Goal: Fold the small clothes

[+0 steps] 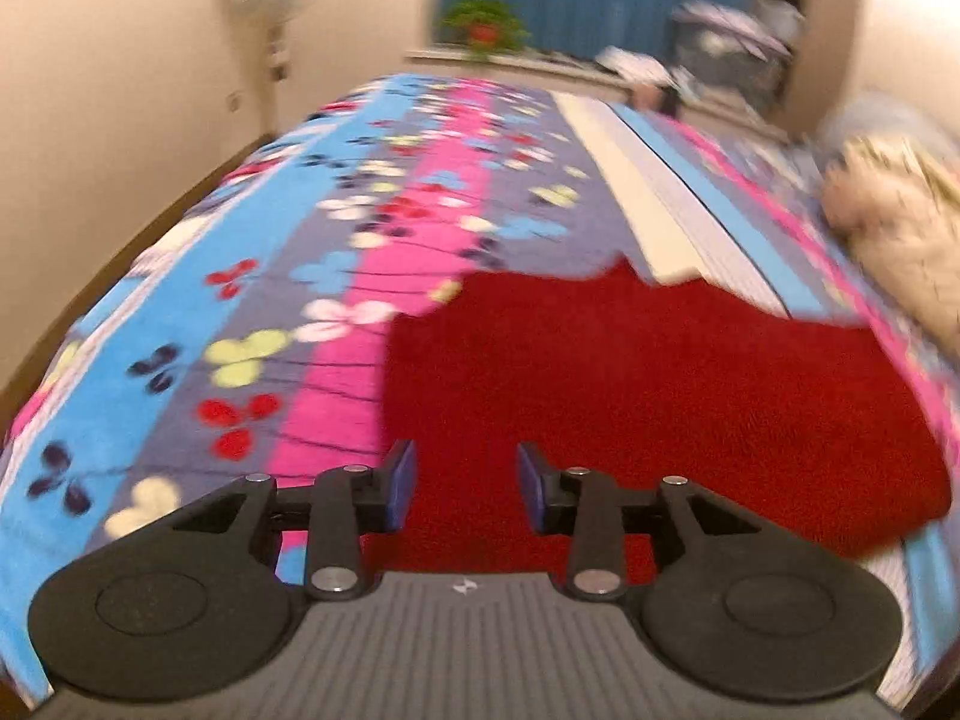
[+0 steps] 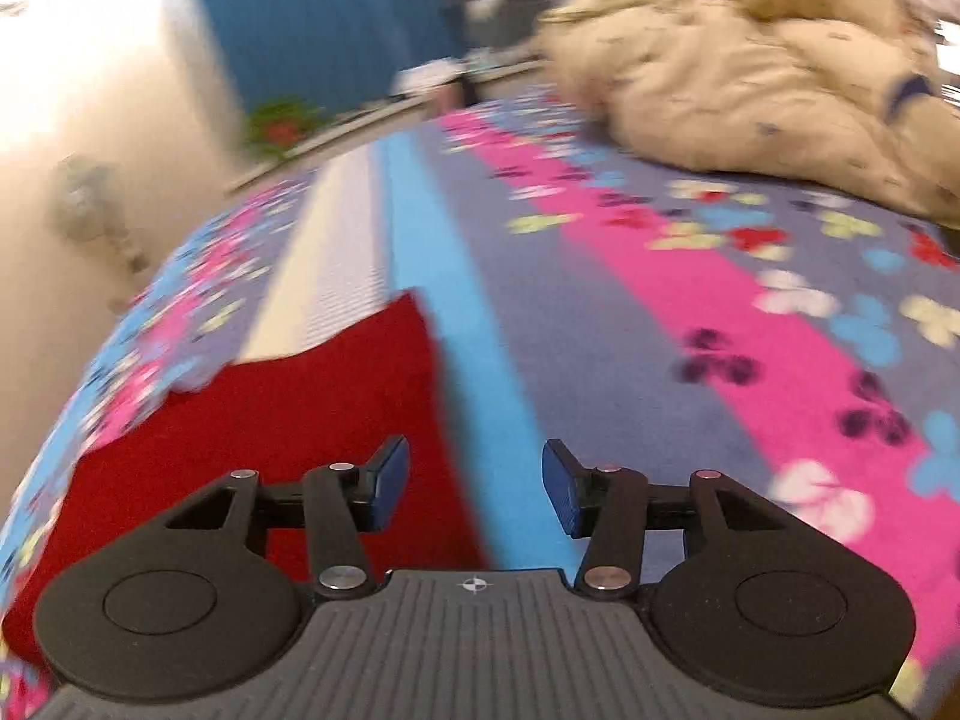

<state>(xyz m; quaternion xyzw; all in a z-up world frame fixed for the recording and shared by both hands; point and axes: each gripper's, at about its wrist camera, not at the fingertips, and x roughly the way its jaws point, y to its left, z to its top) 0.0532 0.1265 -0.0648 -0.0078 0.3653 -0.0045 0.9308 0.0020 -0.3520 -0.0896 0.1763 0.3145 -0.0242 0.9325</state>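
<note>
Left gripper [image 1: 467,483], right gripper [image 2: 475,486]: jaws apart, empty; red garment [image 1: 648,396] flat on bed [image 1: 336,276], long axis 9-to-3 o'clock

Red fuzzy garment [image 1: 648,402], flat and spread on the floral bedspread [image 1: 240,312].

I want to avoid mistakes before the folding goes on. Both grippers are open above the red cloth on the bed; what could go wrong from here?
1. The left gripper hangs over the middle of the red cloth, not an edge, so it may pinch the bedspread too.
2. The right gripper straddles the cloth's edge and may grab only bedspread.
3. Both views are blurred, so aim could be off.
</note>
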